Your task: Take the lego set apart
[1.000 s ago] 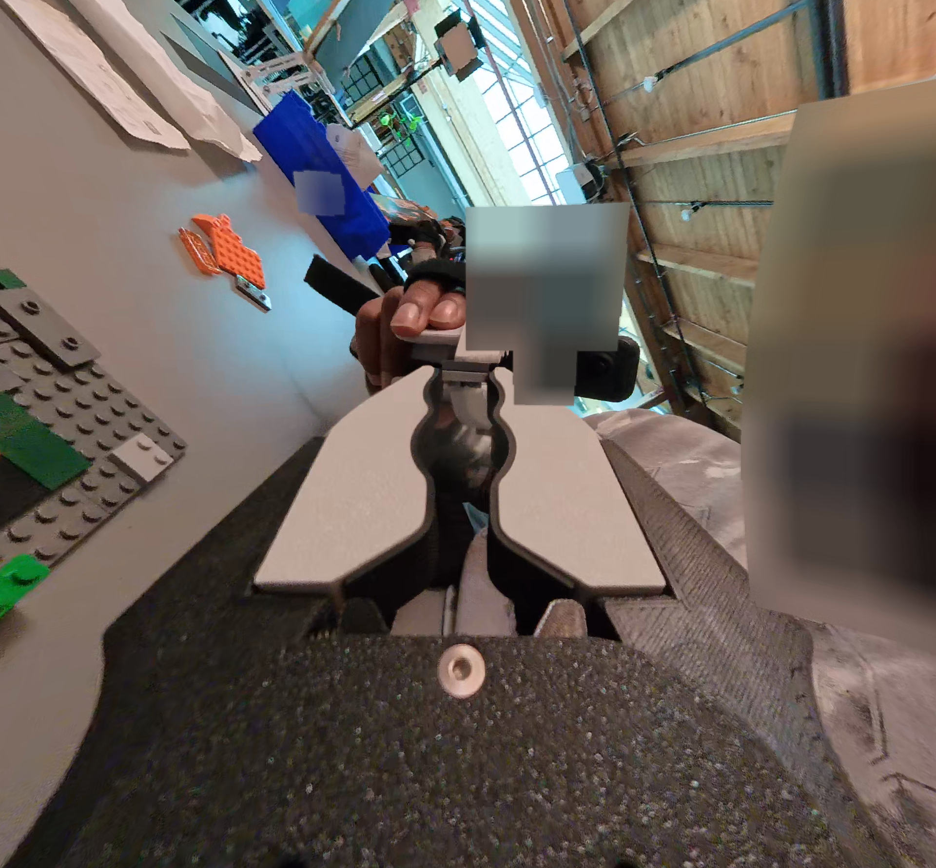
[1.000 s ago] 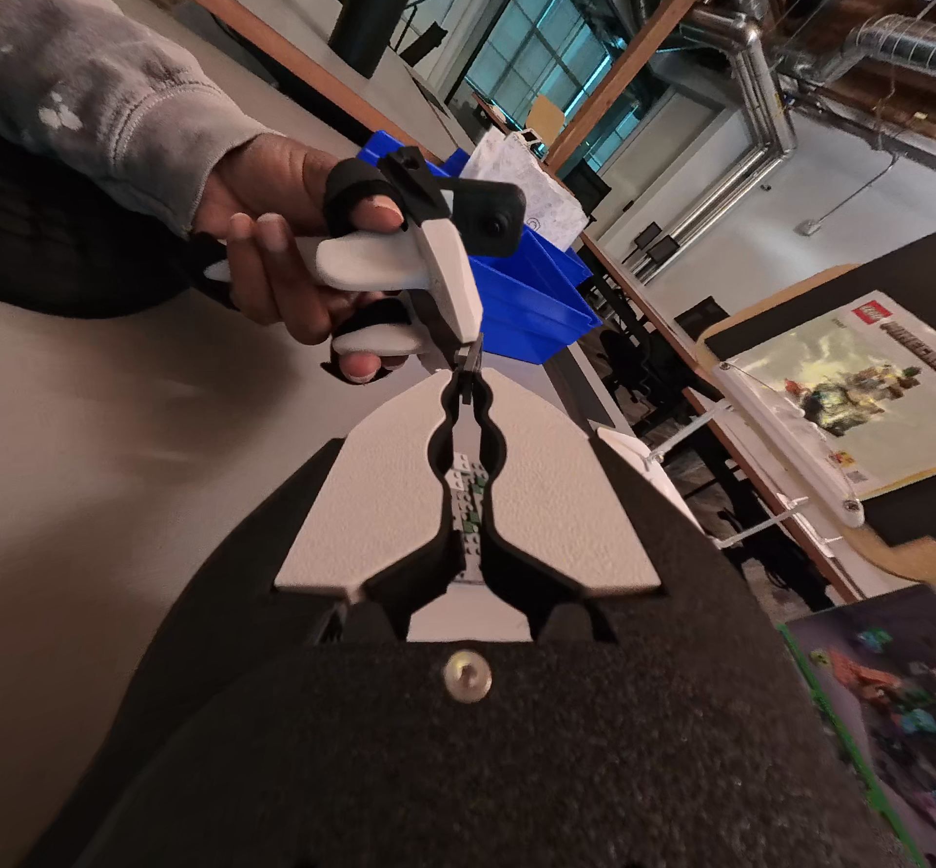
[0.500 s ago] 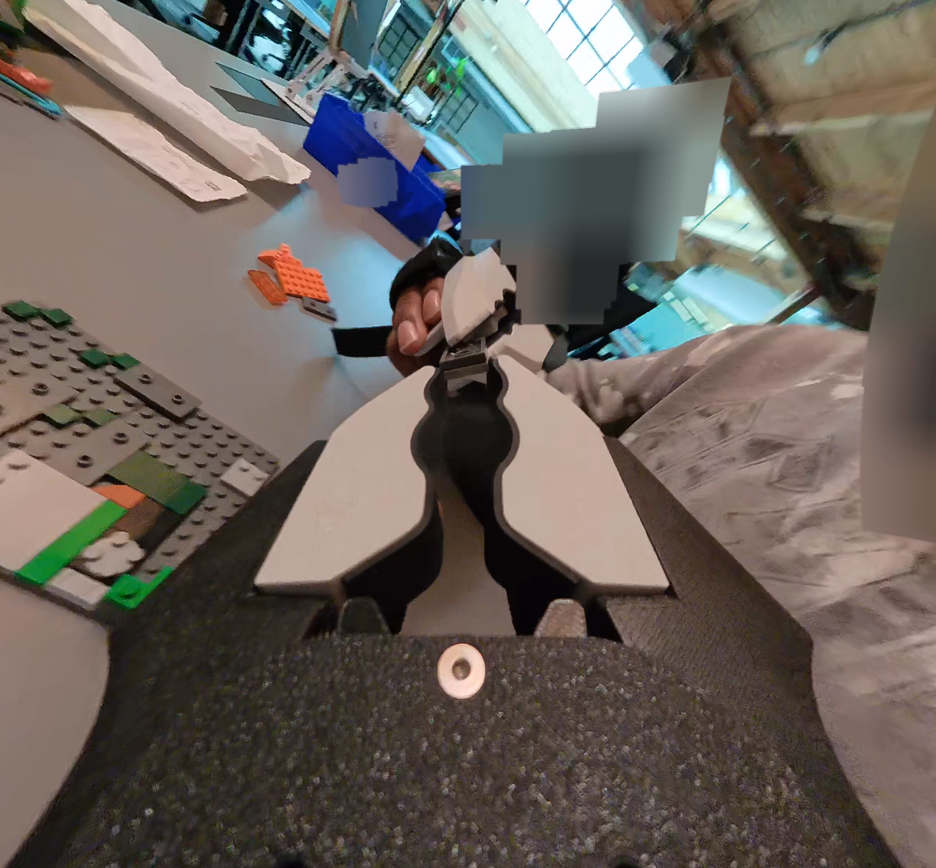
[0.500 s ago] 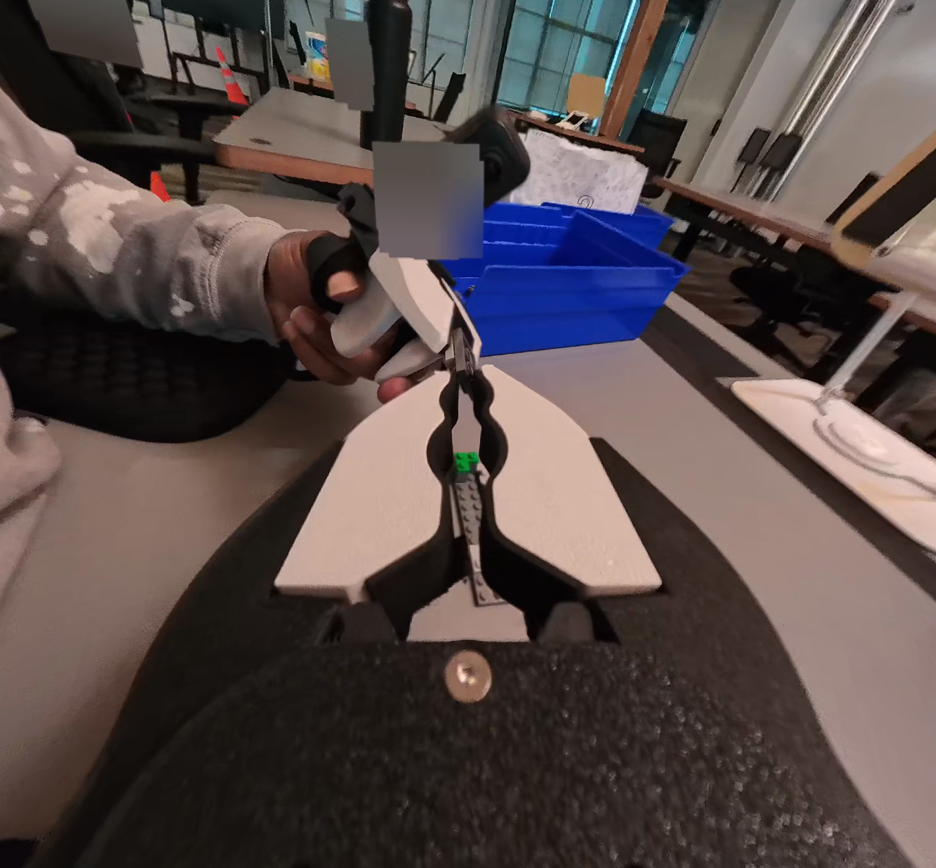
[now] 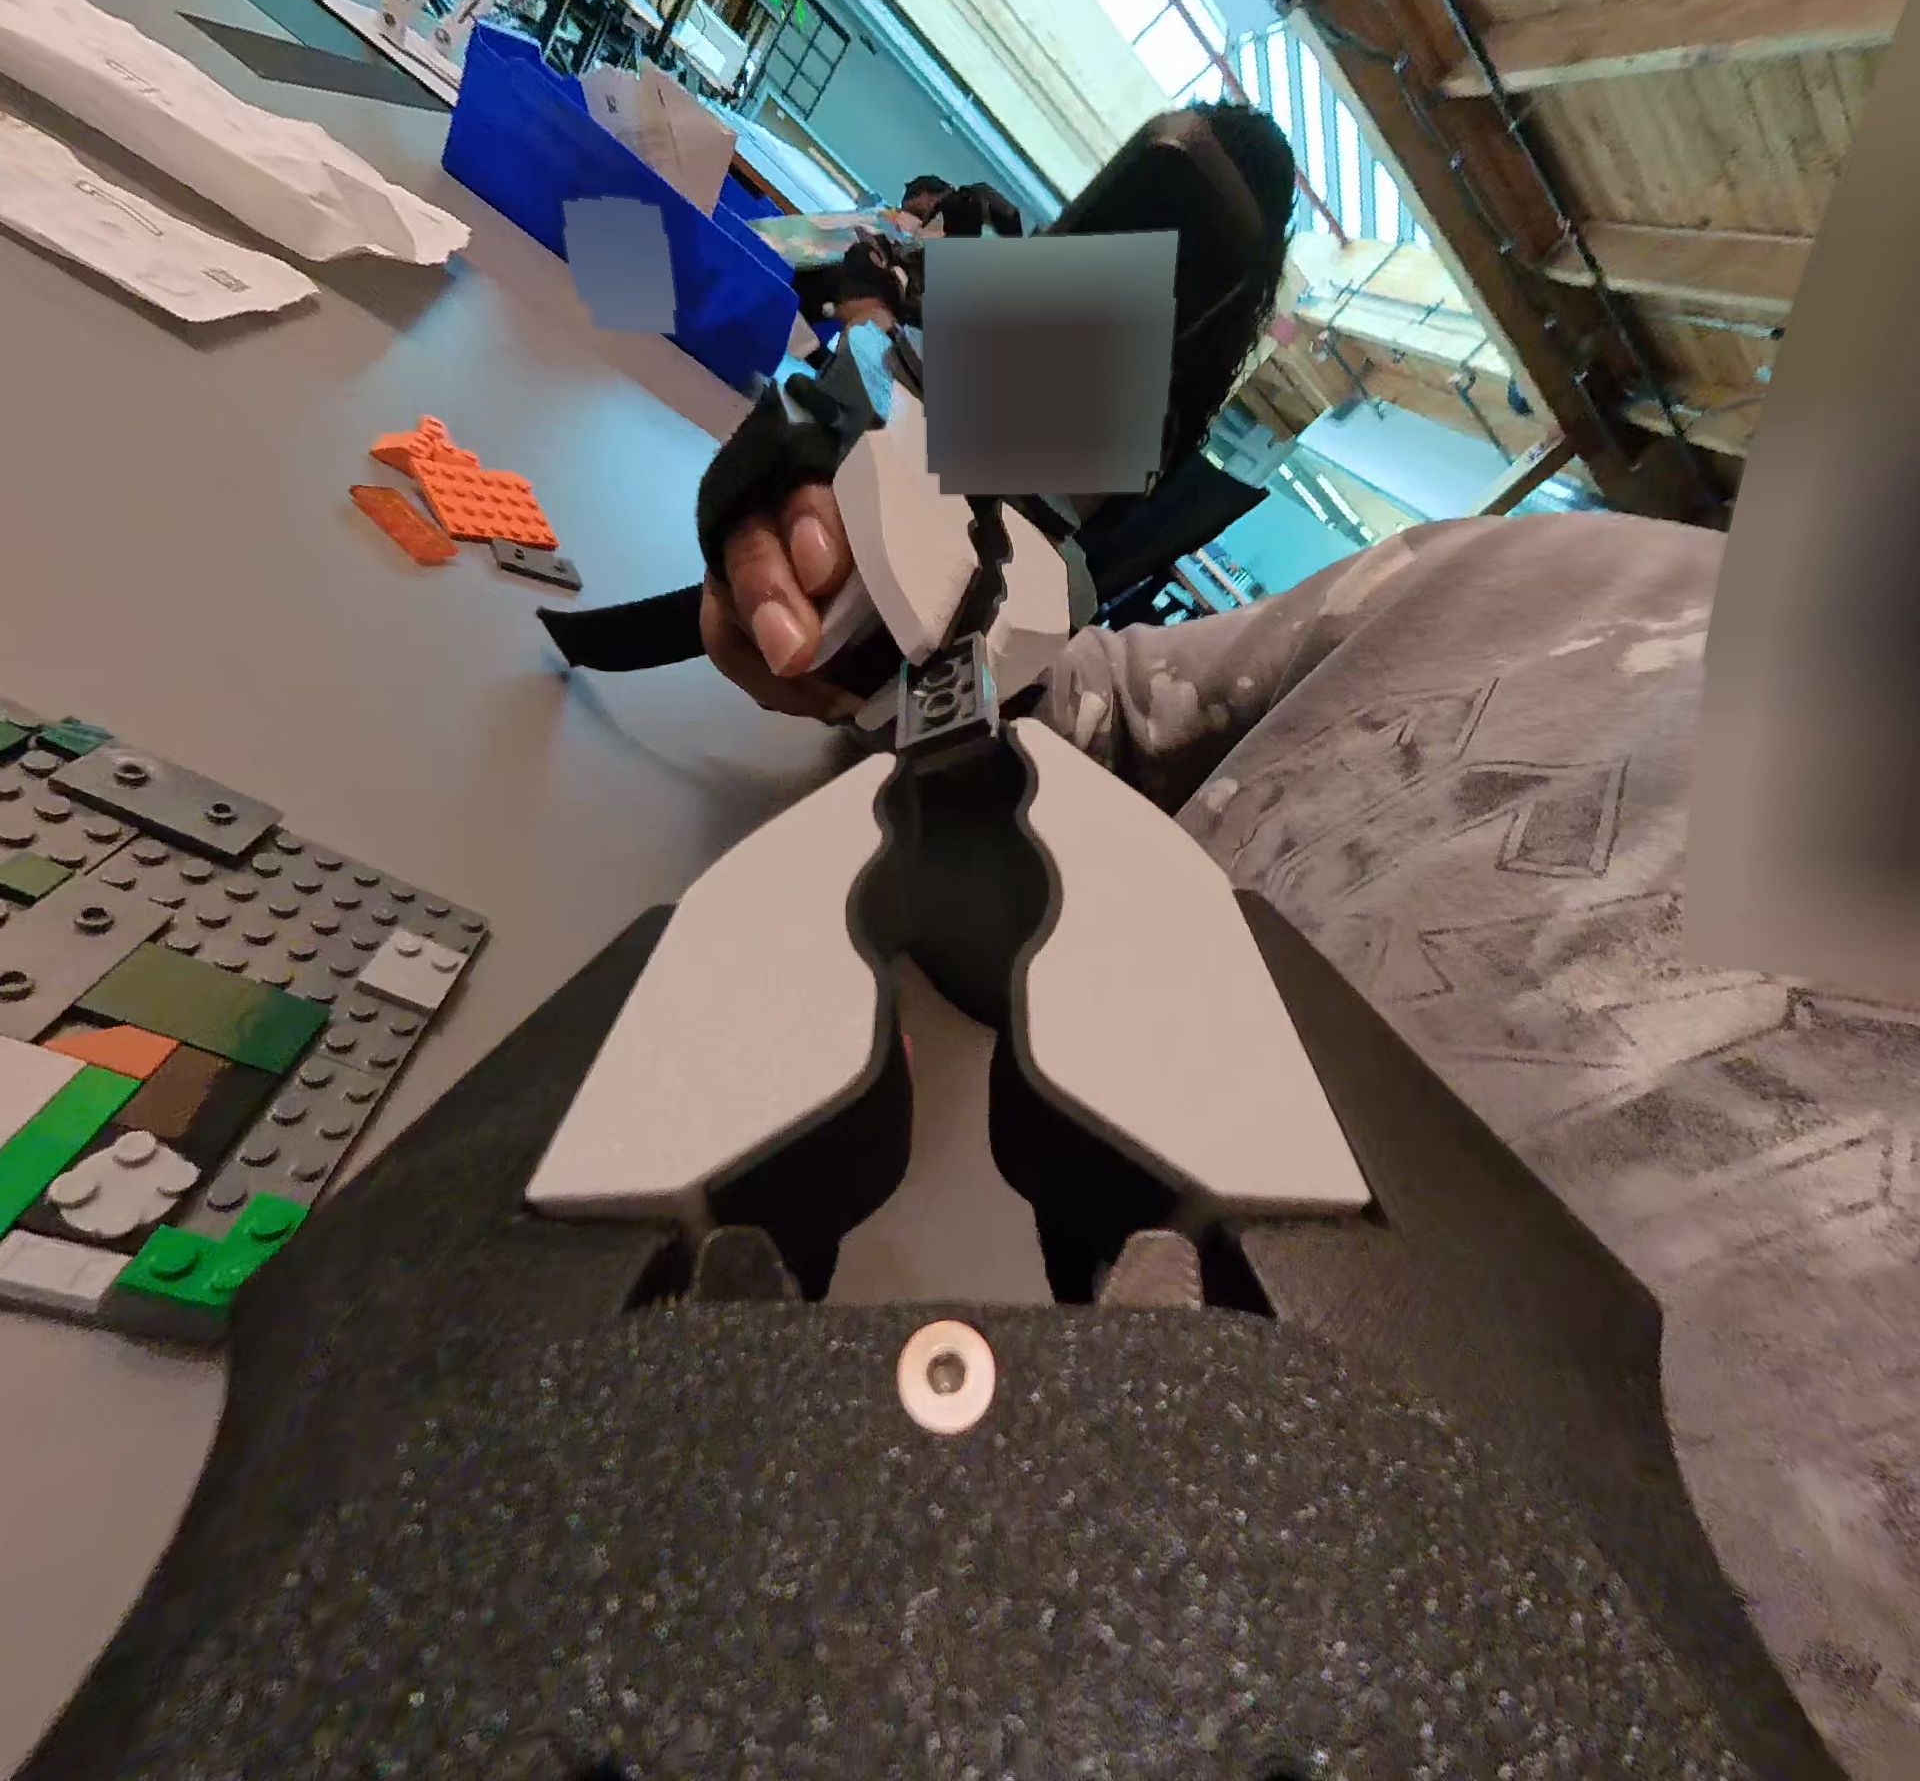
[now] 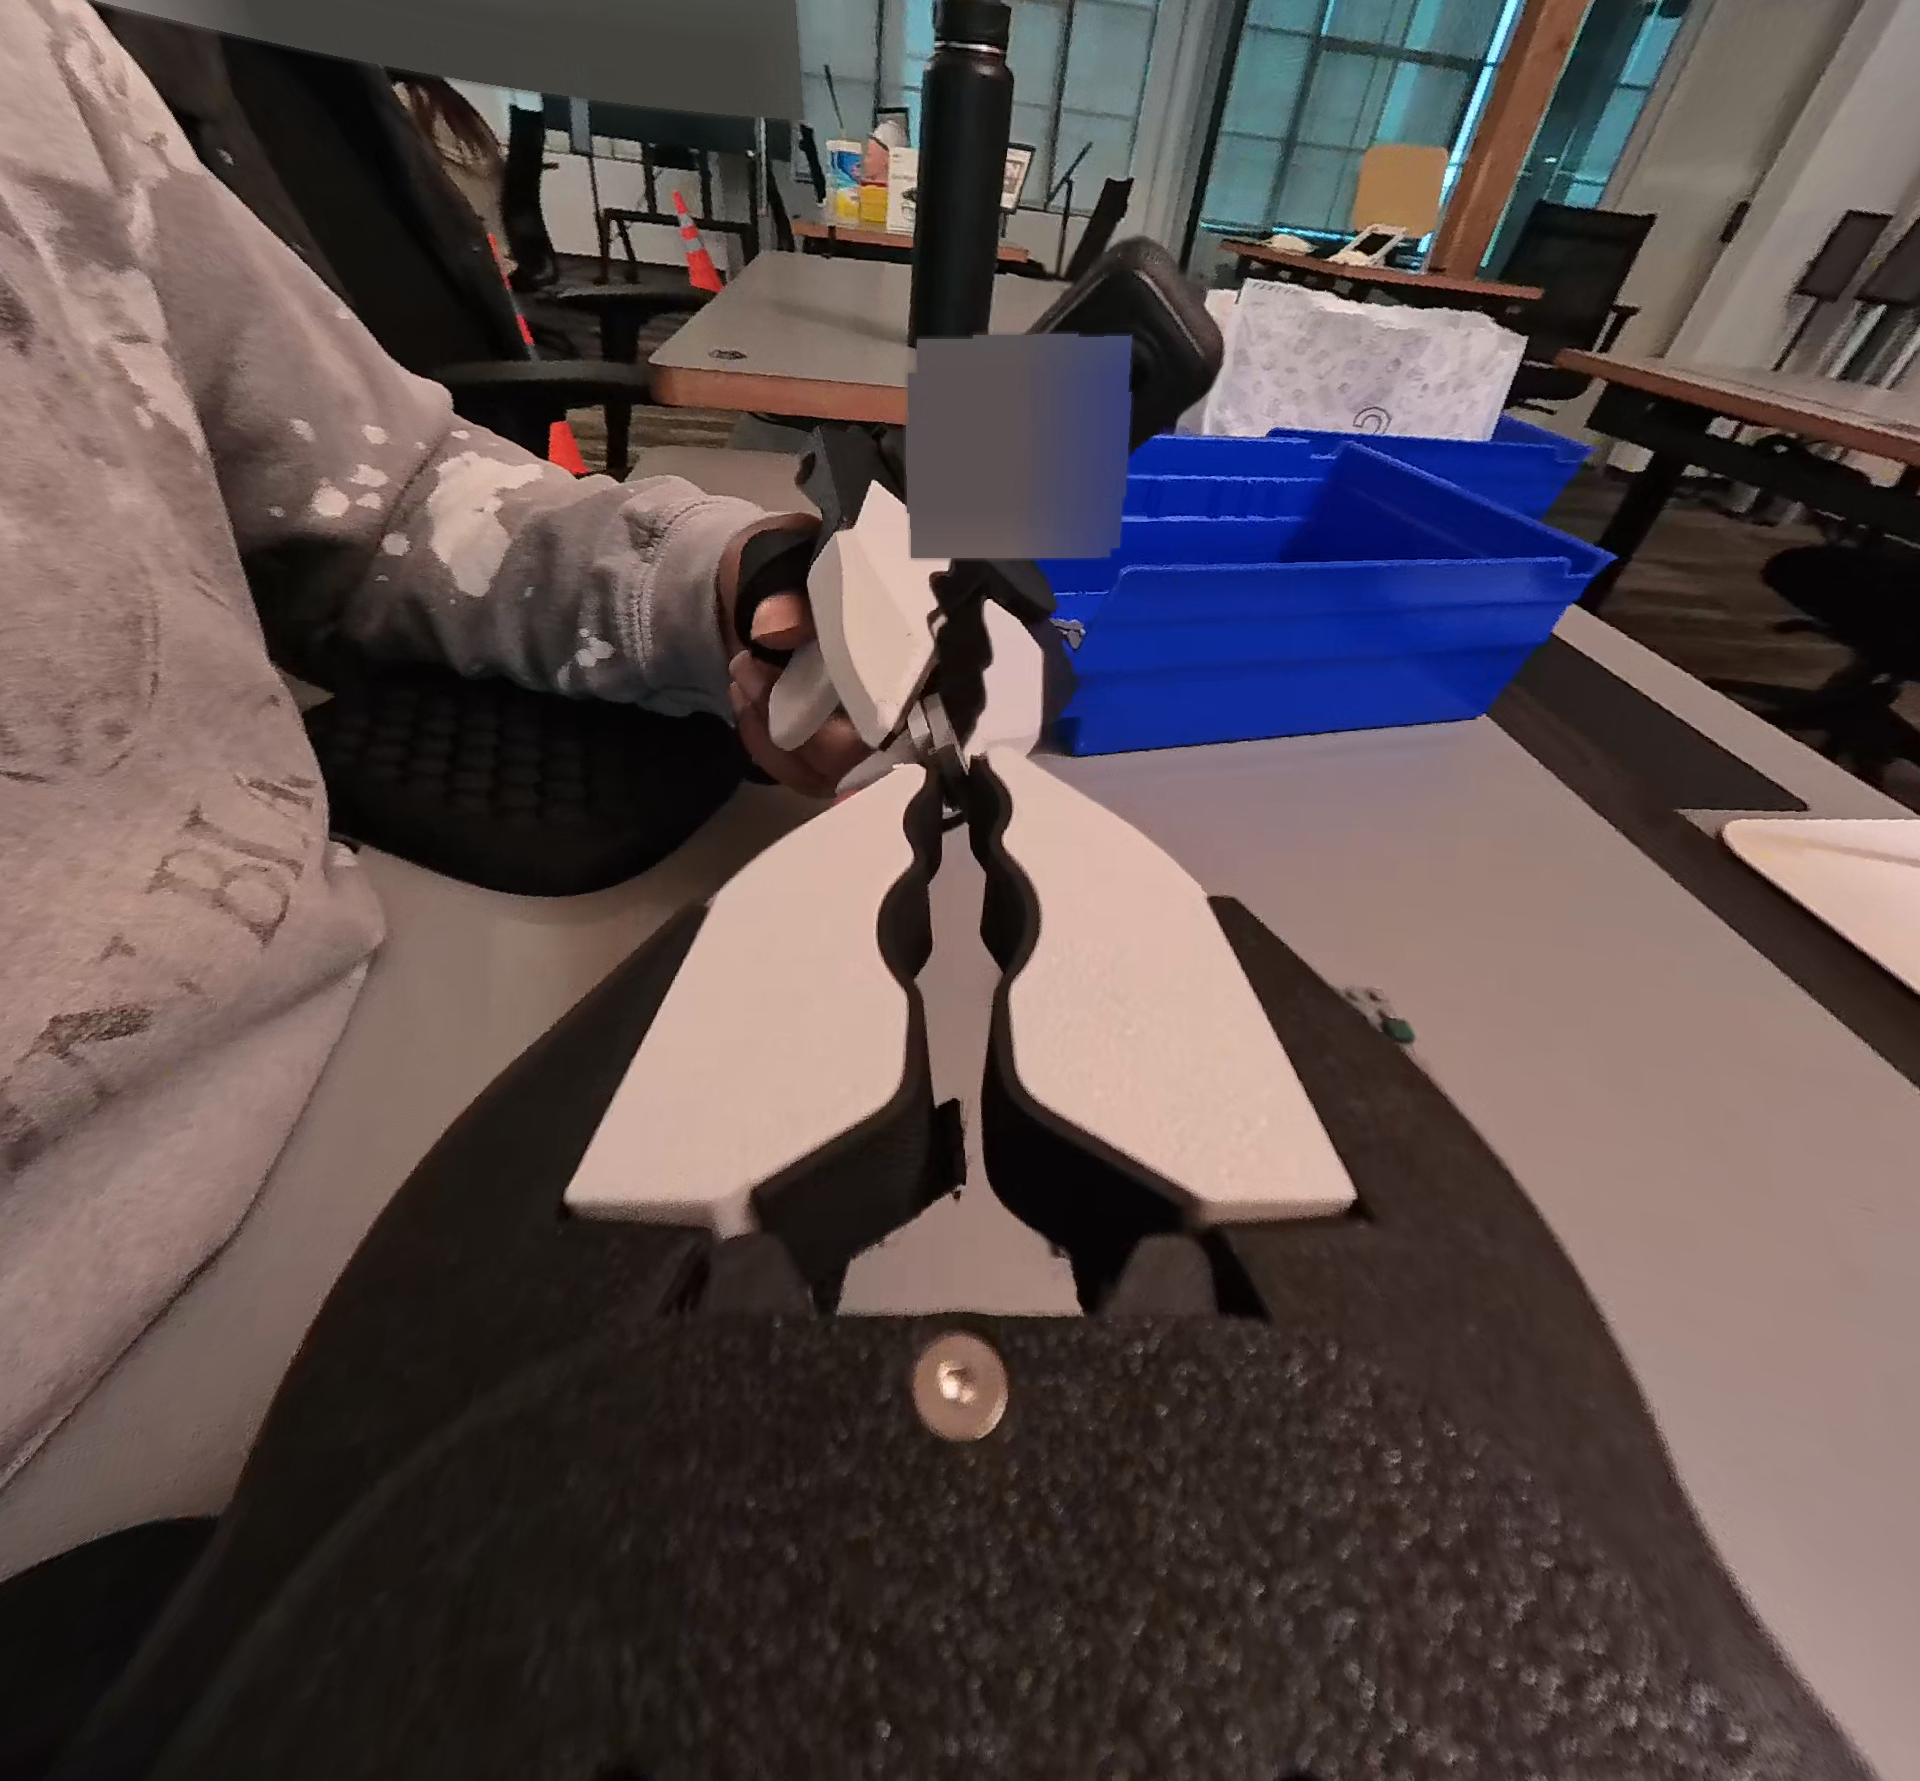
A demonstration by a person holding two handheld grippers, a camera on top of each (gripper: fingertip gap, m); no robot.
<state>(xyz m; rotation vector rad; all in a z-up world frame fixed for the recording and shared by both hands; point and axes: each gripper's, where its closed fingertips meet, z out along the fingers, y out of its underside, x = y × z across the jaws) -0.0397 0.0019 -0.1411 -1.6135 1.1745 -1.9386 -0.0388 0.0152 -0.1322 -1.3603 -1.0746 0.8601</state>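
Both grippers have swung level since a moment ago and now meet tip to tip above the grey table. Left gripper and right gripper are each clenched on opposite ends of one small dark grey lego plate, held in the air between them. On the table, the grey lego baseplate lies to the left gripper's left, with orange plates and a blue bin beyond it.

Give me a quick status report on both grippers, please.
Left gripper and right gripper tip to tip, both shut on small dark grey plate. Baseplate on table. Nothing in the way.
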